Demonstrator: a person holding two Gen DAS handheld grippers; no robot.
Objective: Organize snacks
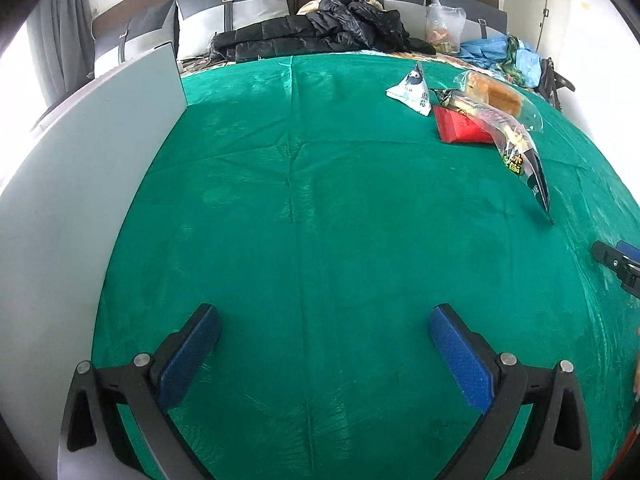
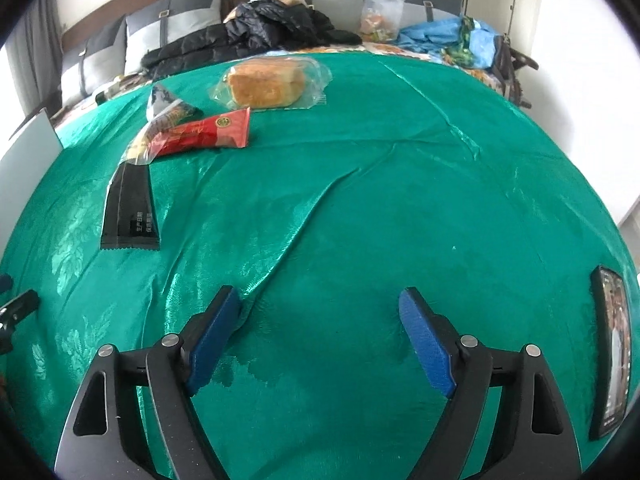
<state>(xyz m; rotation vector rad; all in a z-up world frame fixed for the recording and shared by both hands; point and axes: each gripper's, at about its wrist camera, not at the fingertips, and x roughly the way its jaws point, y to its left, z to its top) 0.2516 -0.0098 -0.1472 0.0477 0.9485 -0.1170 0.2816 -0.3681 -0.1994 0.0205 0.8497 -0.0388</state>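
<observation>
A green cloth (image 2: 360, 208) covers the work surface, and every snack lies on it in one cluster toward its far side. The red packet (image 2: 208, 134) serves as landmark: the wrapped bread (image 2: 266, 82) sits just behind it, apart from it in the right wrist view; a long clear-and-black packet (image 2: 132, 200) runs from against the red packet's left end toward the near edge of the cloth; a small triangular white pouch (image 1: 412, 90) stands behind and to the left of the red packet (image 1: 464, 128). The left gripper (image 1: 324, 316) hangs over bare cloth well in front of the red packet, its blue pads spread wide with nothing between them. The right gripper (image 2: 320, 300) is likewise over bare cloth on the near side of the red packet, fingers wide apart and empty. A grey panel (image 1: 80, 168) stands along the cloth's left edge, far left of the red packet. A phone (image 2: 610, 352) lies at the cloth's right edge. A black jacket (image 1: 320, 32) is heaped beyond the cloth, behind the snacks.
</observation>
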